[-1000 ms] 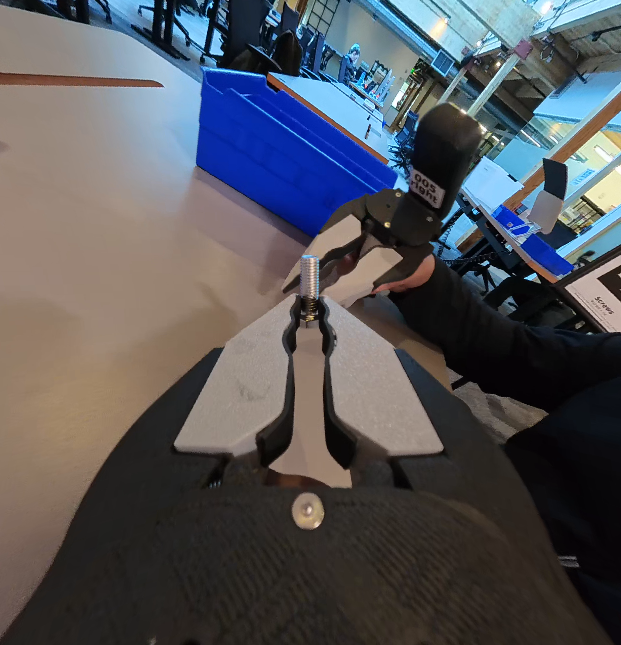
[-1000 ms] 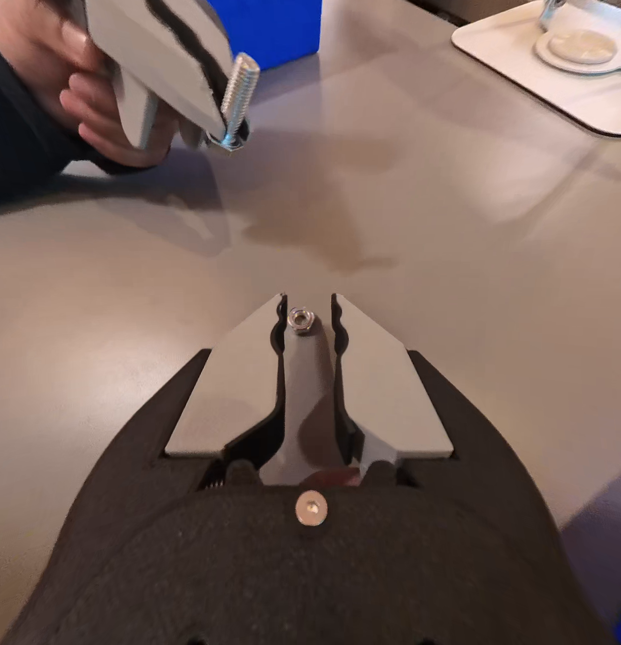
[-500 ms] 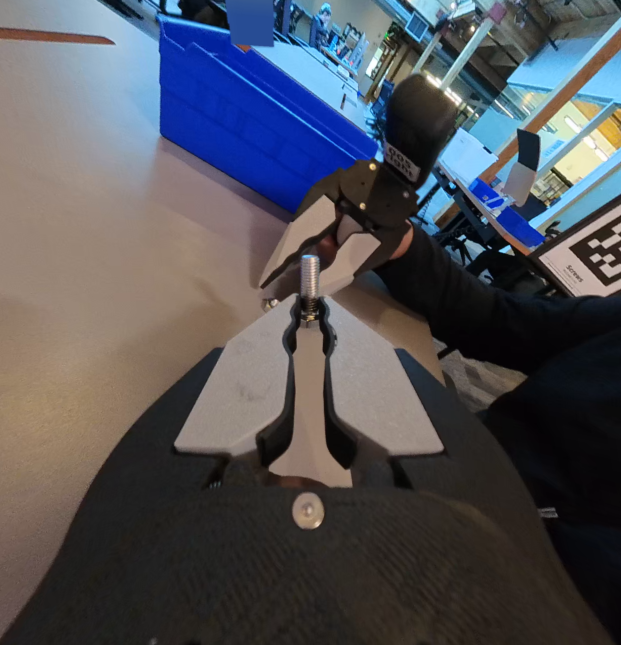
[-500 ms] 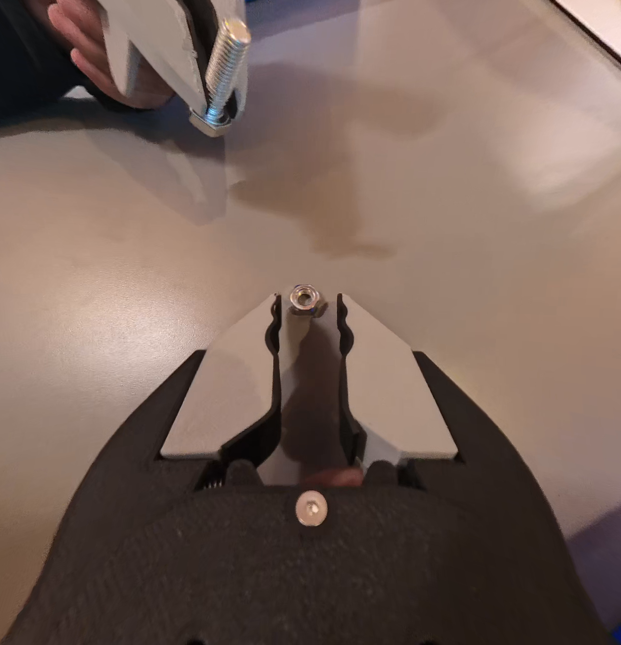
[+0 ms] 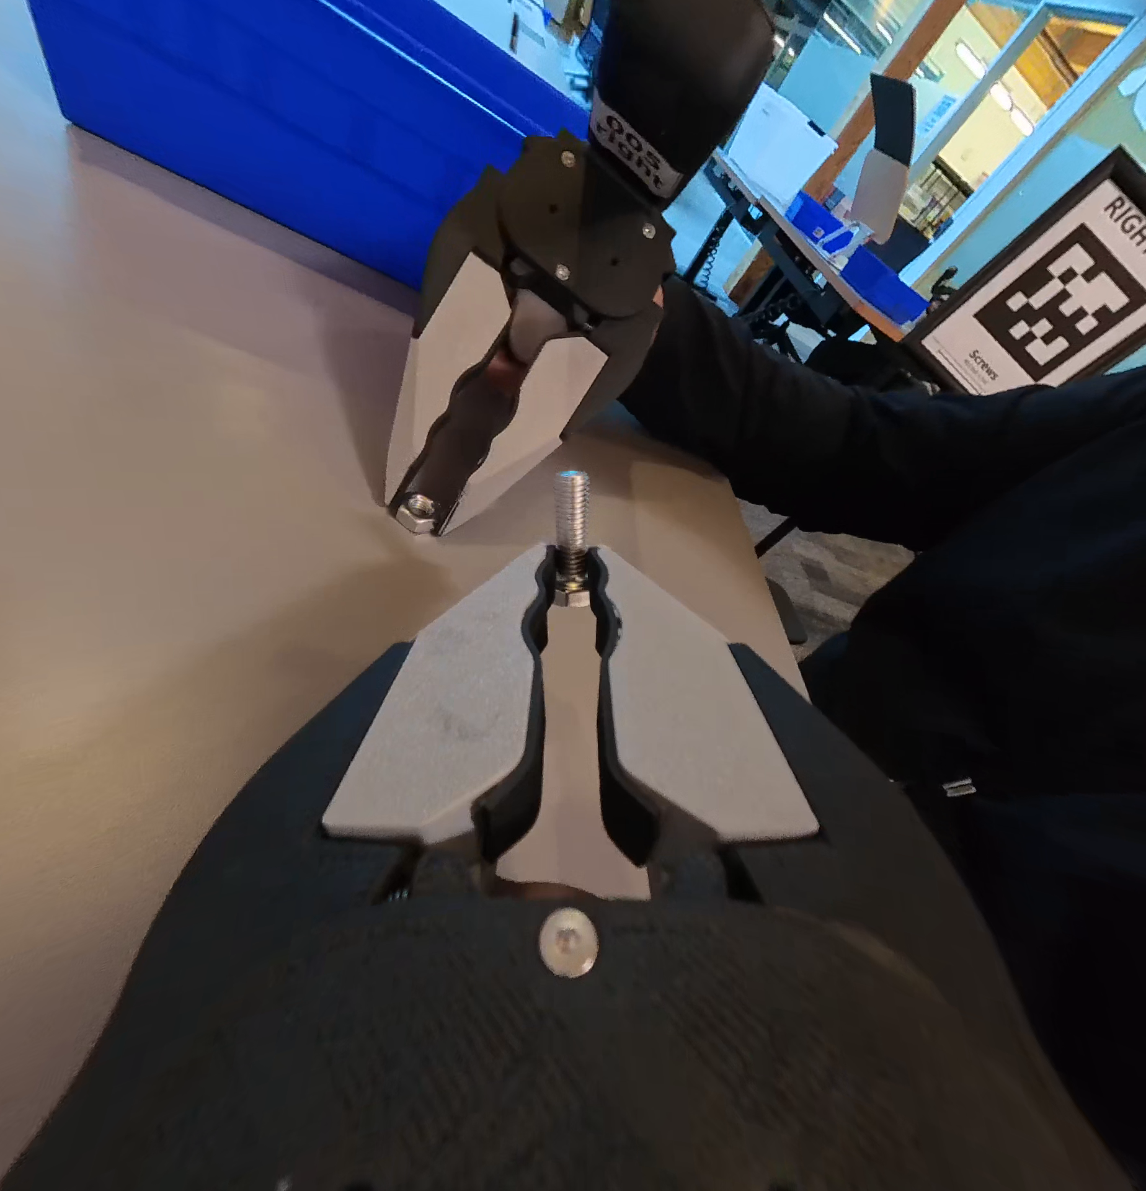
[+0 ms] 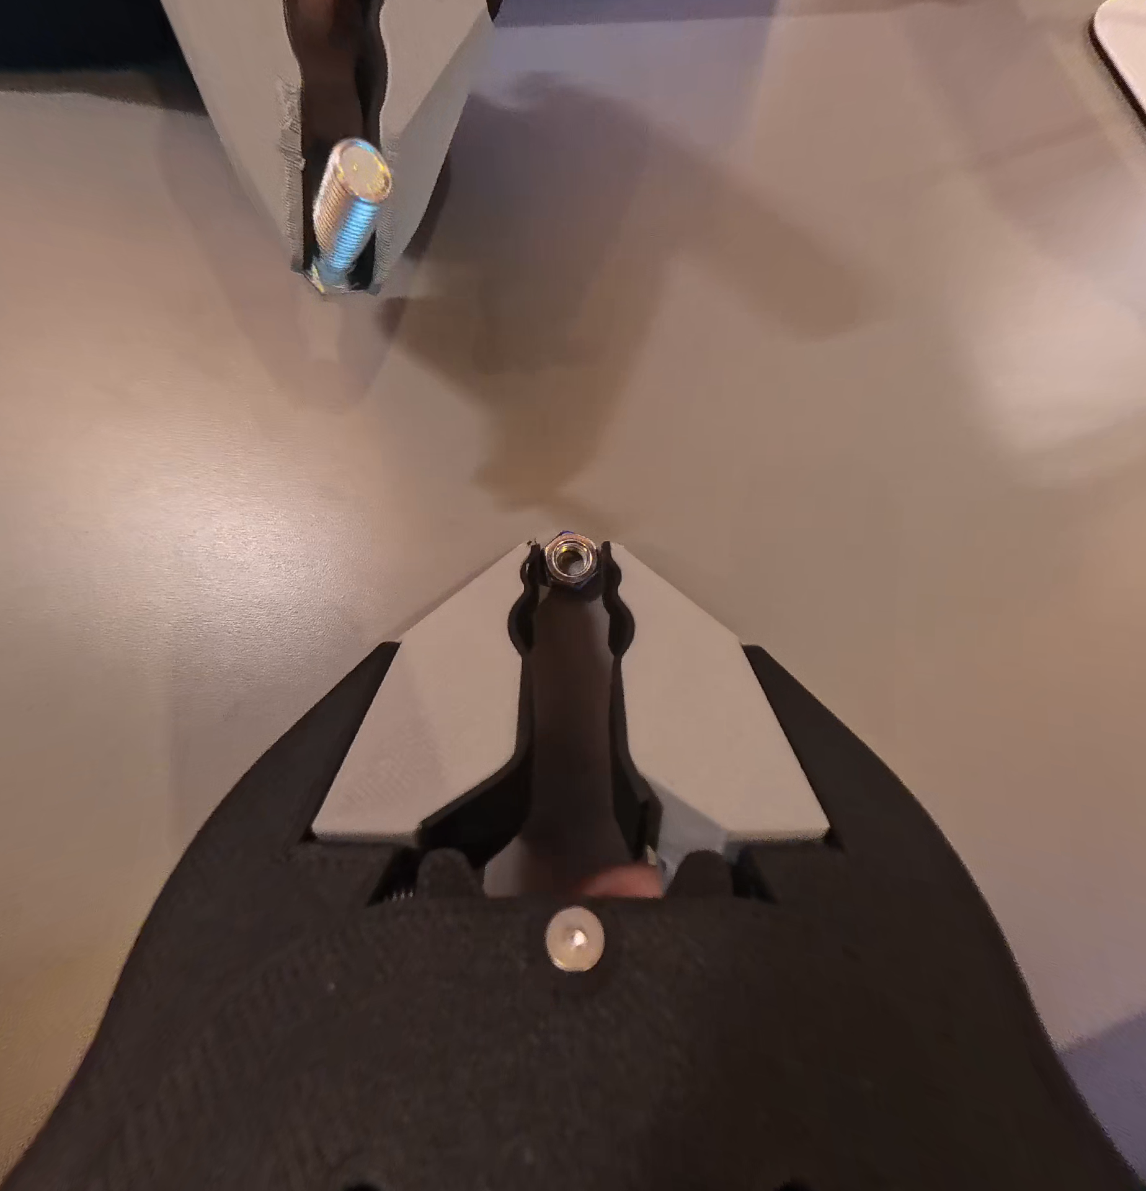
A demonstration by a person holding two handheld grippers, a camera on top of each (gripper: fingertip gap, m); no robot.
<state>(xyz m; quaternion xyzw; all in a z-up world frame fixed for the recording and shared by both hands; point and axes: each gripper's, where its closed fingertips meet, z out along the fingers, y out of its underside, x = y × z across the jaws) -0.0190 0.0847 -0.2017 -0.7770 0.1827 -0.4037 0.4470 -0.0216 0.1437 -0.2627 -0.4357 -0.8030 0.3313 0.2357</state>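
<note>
Your left hand-held gripper (image 5: 572,567) clamped on bolt (image 5: 571,515) at head, threaded shaft upright, above tan surface (image 5: 171,515). Your right hand-held gripper (image 6: 569,567) clamped on small nut (image 6: 568,568) at tips, just beside bolt, apart. Both metal: stiff, light, likely slippery; grip flats. Blue bin (image 5: 267,116) behind

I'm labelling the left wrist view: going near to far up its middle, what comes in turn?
Left hand-held gripper → bolt it holds upright → right hand-held gripper pinching a nut → blue bin.
</note>
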